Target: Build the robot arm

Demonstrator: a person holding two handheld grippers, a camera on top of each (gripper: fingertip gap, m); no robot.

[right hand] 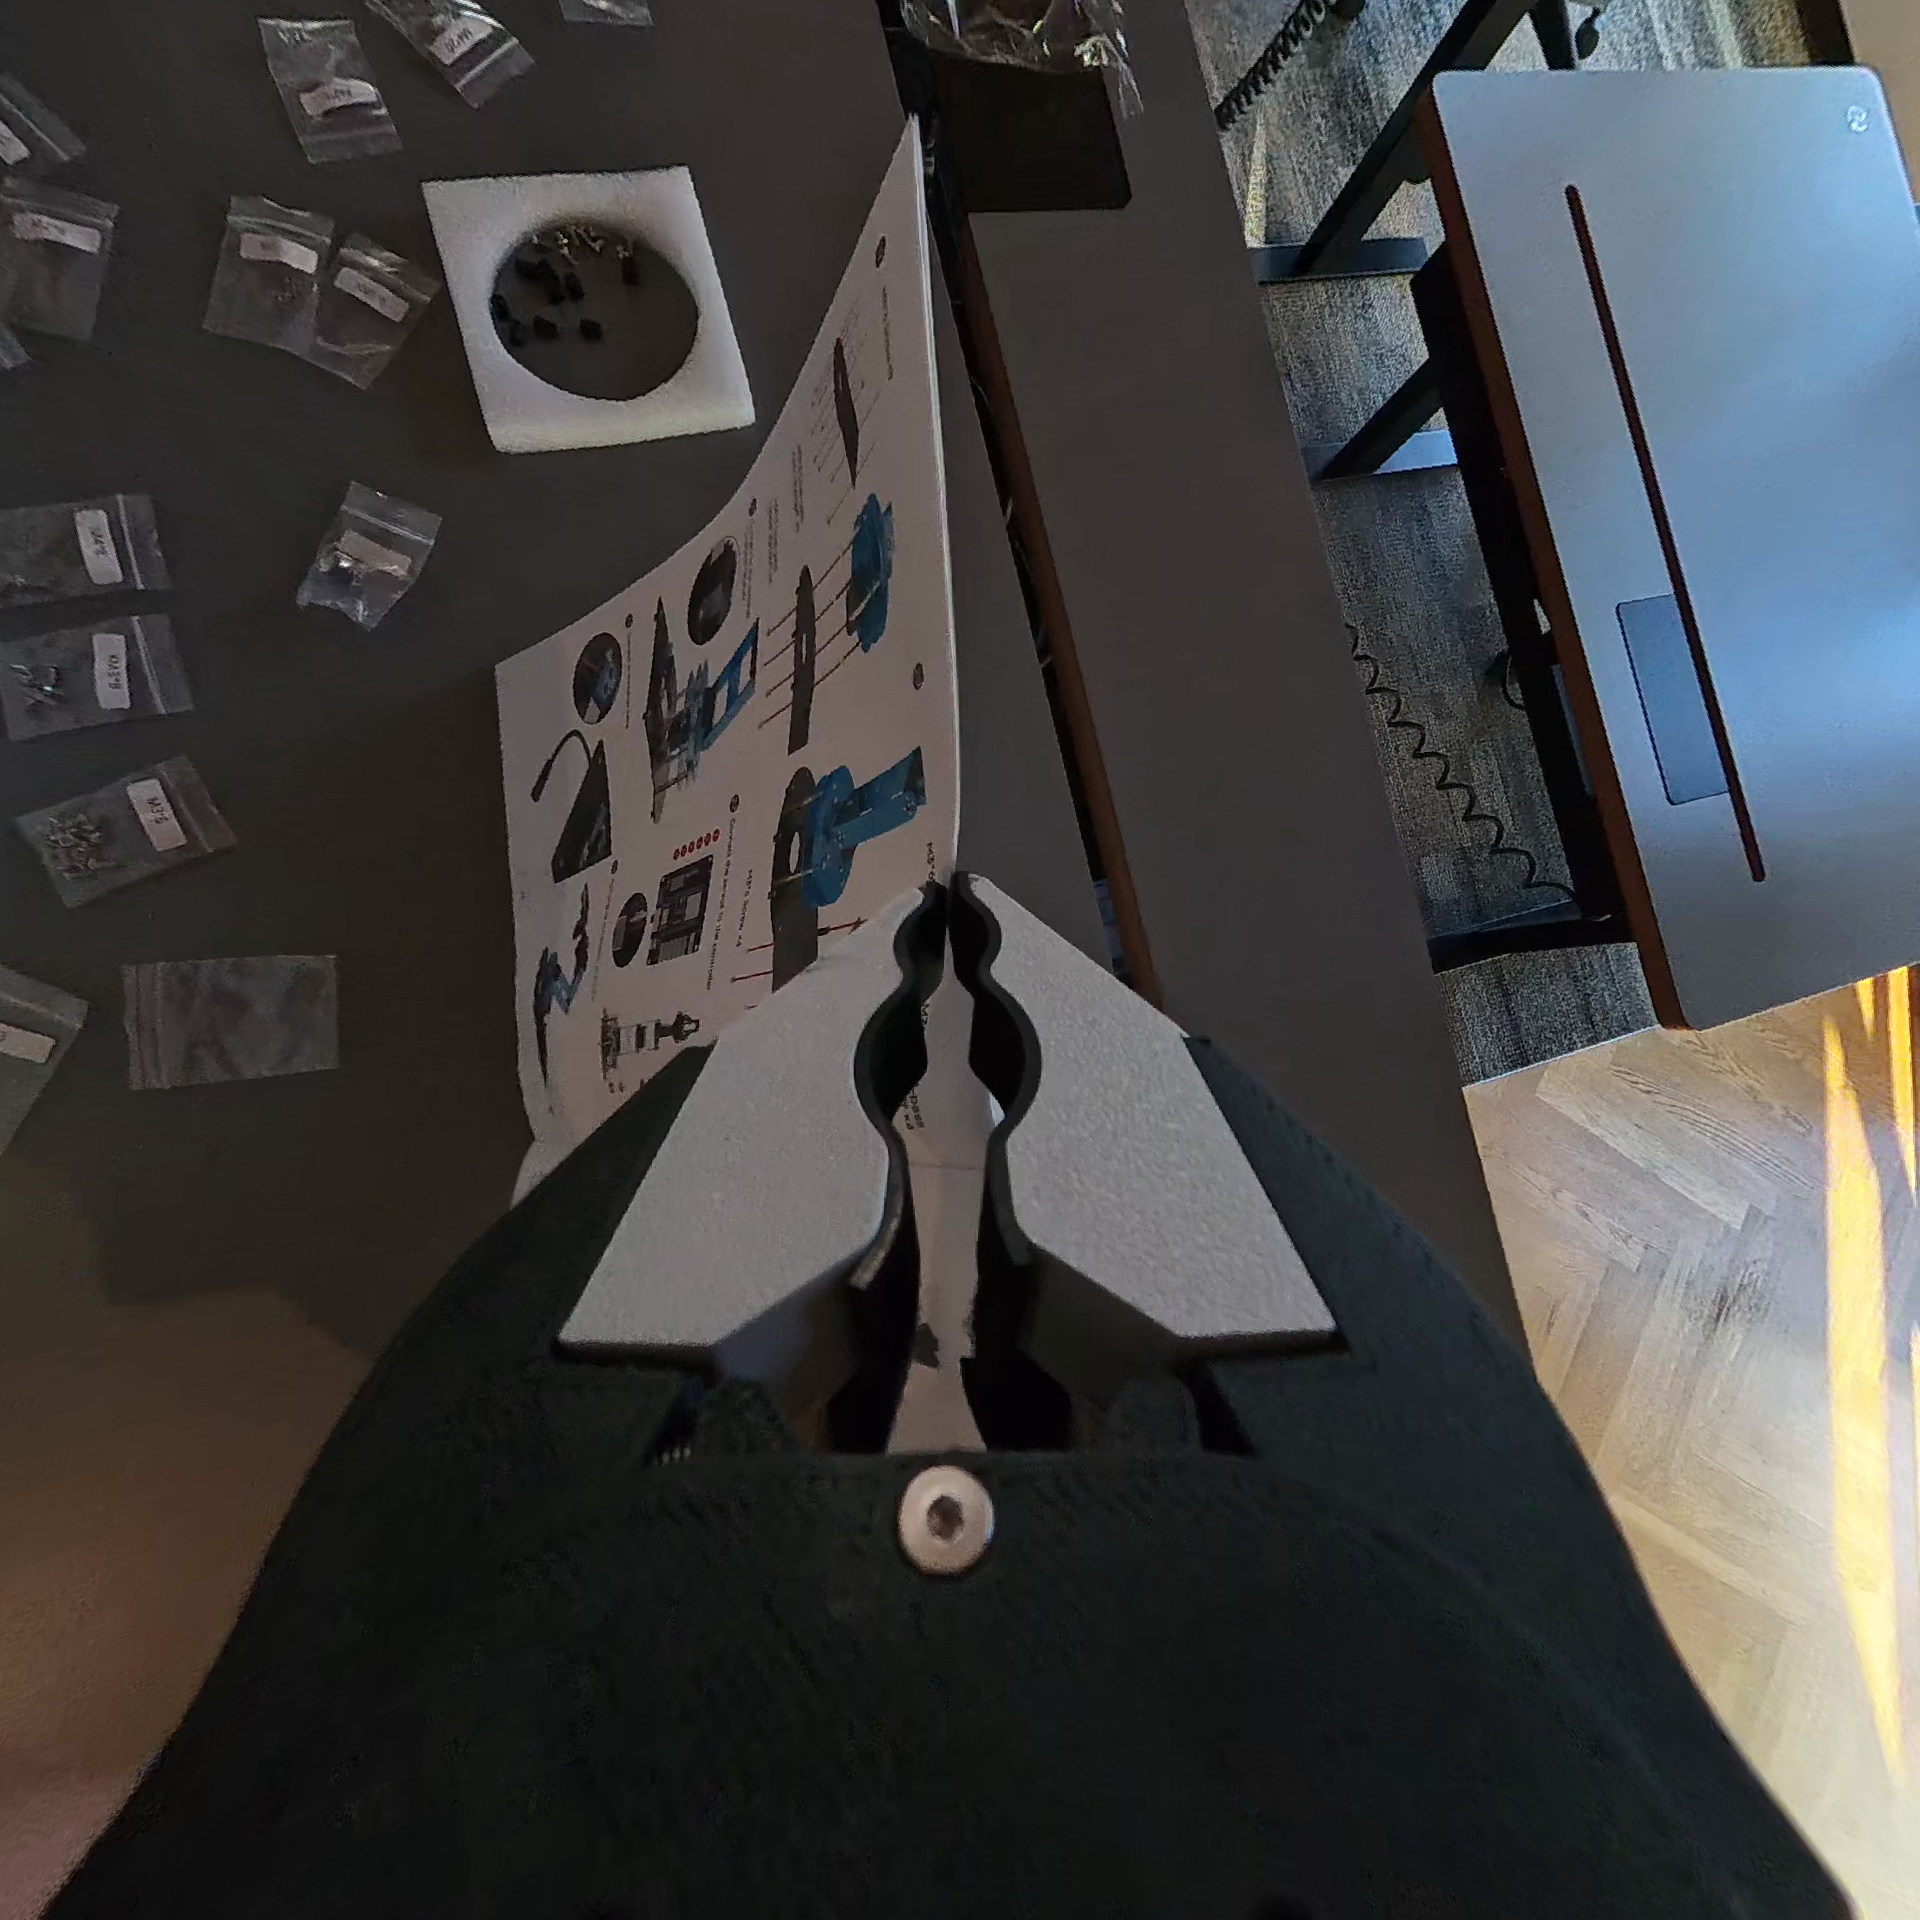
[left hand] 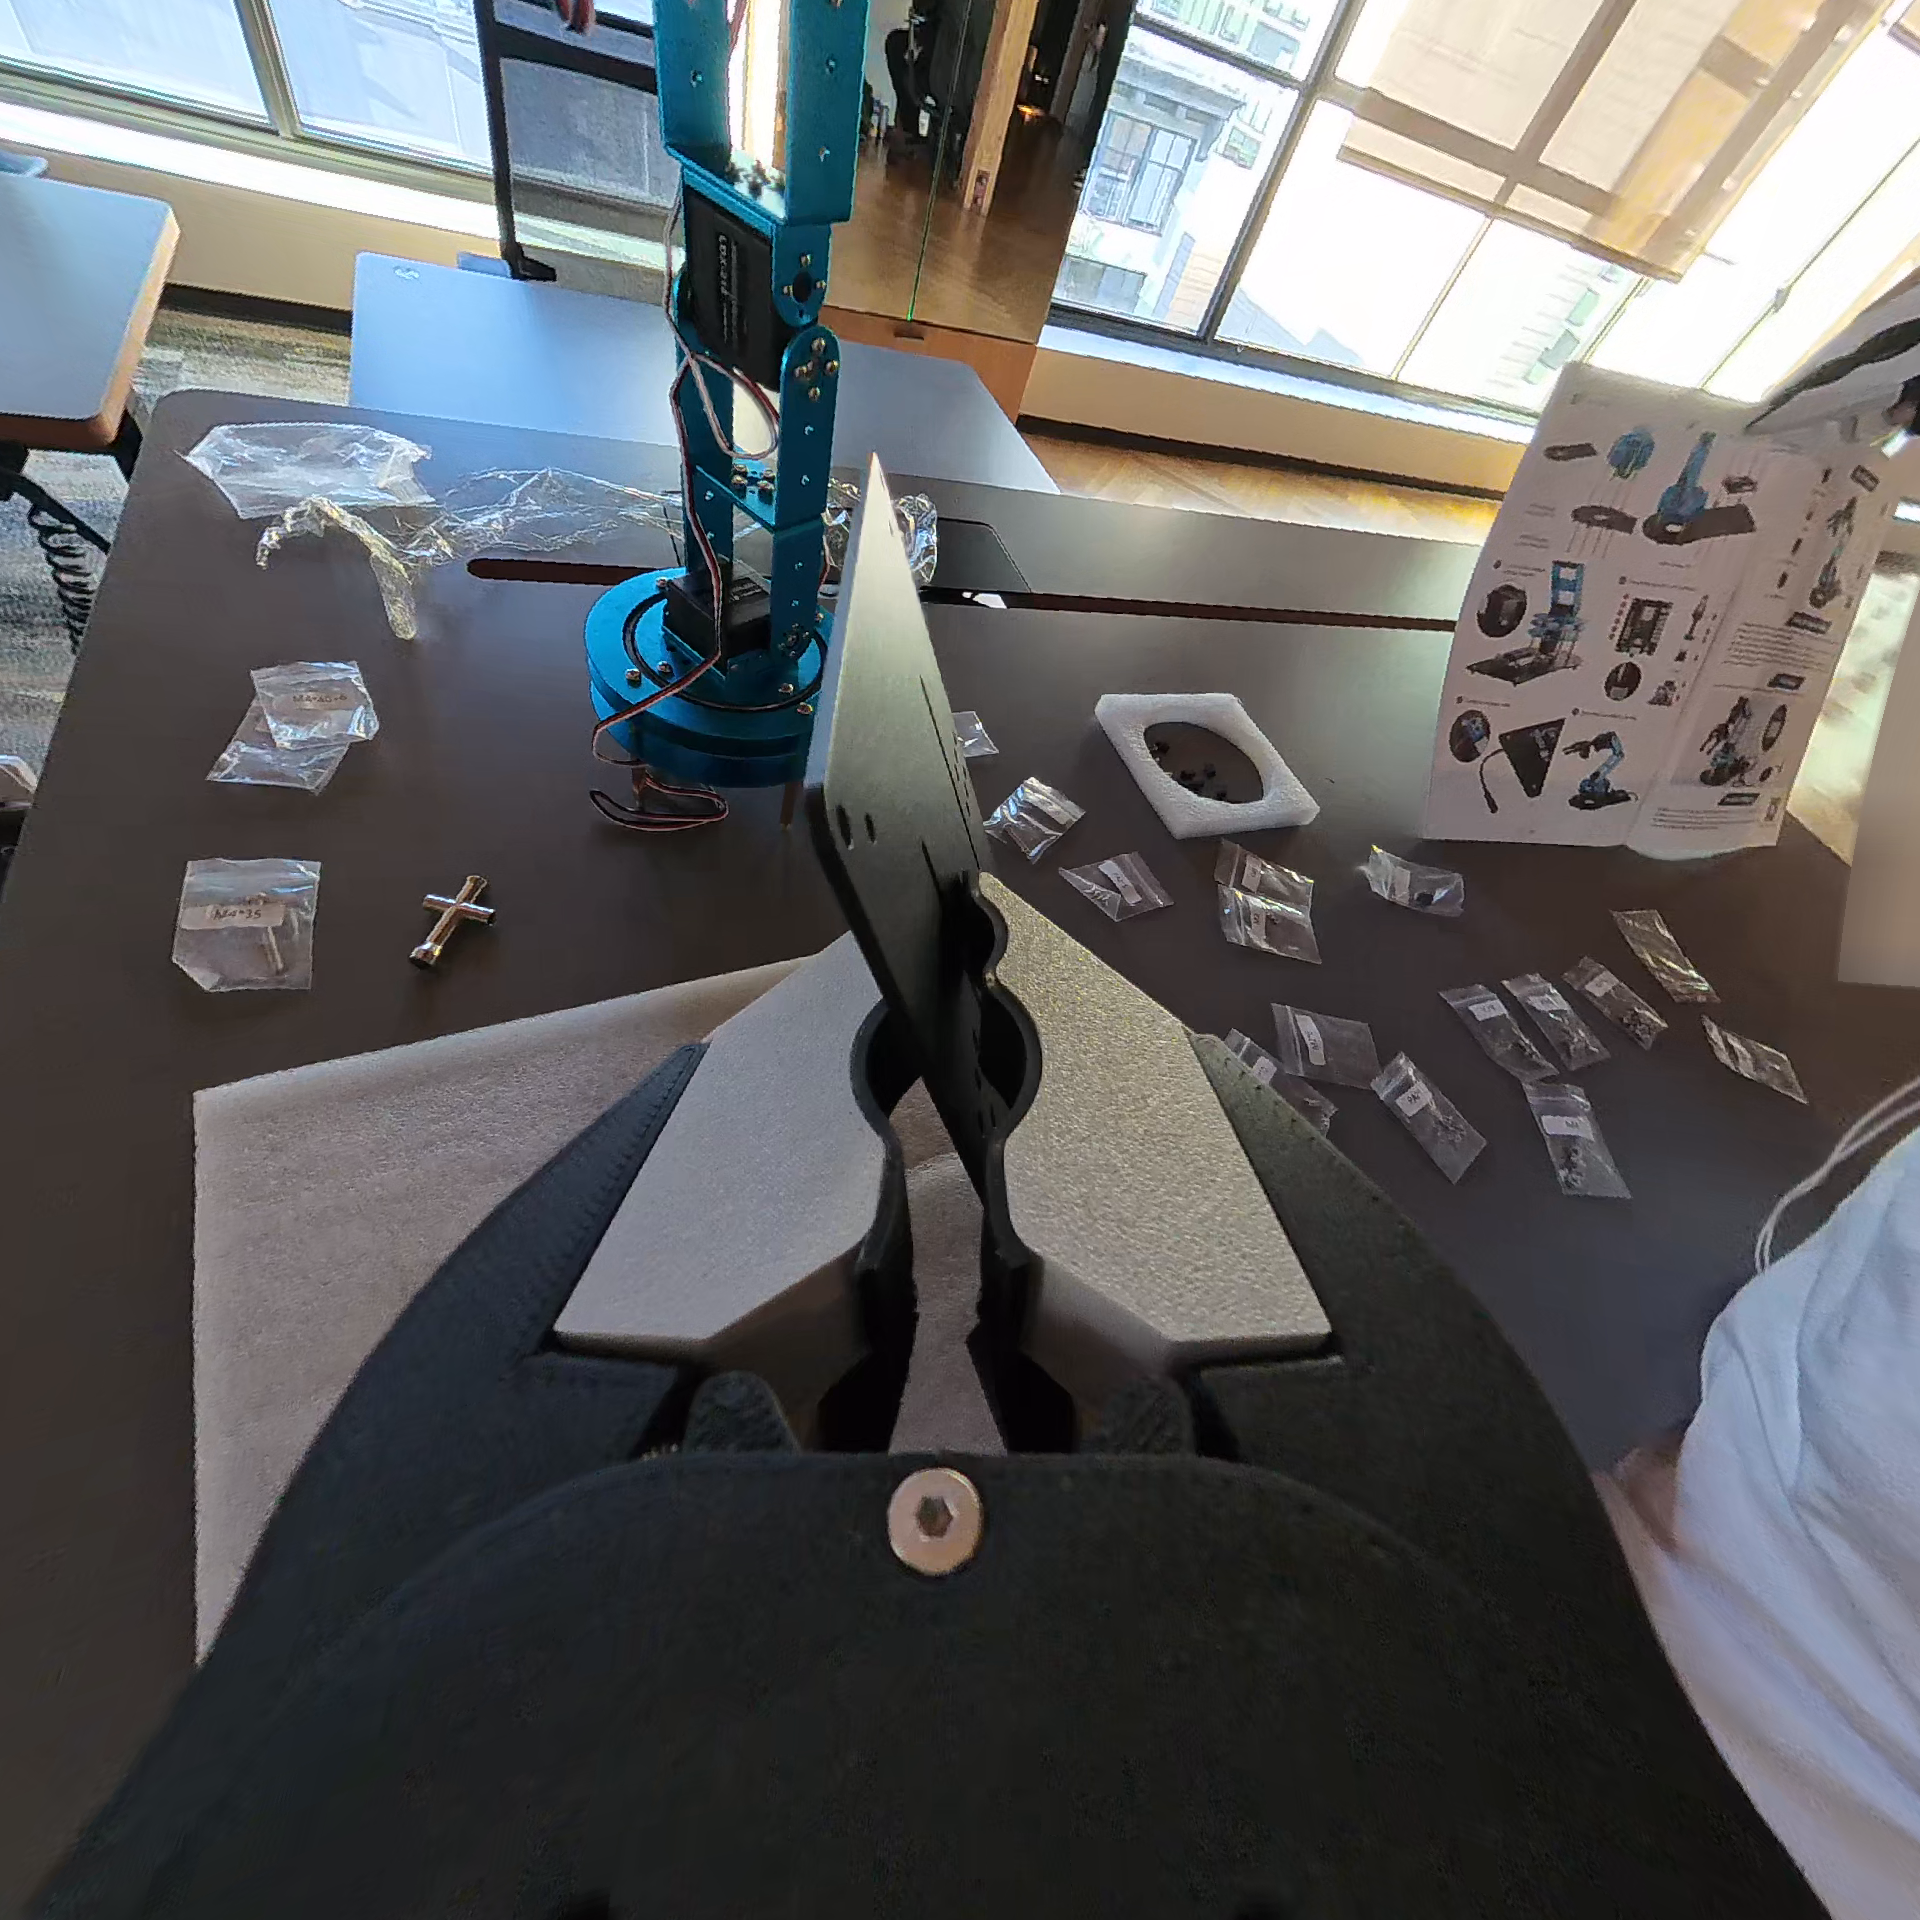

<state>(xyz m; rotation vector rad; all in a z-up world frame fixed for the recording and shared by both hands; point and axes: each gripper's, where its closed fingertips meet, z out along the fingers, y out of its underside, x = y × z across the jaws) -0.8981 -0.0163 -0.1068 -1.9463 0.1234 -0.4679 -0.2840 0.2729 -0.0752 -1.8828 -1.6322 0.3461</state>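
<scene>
My left gripper [left hand: 940,940] is shut on a flat black metal plate [left hand: 894,727] with small holes and holds it on edge above the dark table [left hand: 520,987]. Just beyond the plate stands a blue robot arm [left hand: 743,436] on a round blue base, with red and white wires trailing. My right gripper [right hand: 948,894] is shut on the edge of a printed instruction sheet [right hand: 748,665] and holds it up off the table. The sheet also shows at the right of the left wrist view [left hand: 1652,644], with the right gripper at its top corner.
Several small clear bags of screws [left hand: 1423,1101] lie on the table right of centre, more at the left [left hand: 249,920]. A metal cross wrench [left hand: 452,920], a white foam square [left hand: 1205,764] holding black parts, crumpled plastic wrap [left hand: 312,478], a foam sheet [left hand: 364,1195]. A white sleeve [left hand: 1808,1455] at right. Spacing between my two grippers at the tips: around 70 centimeters.
</scene>
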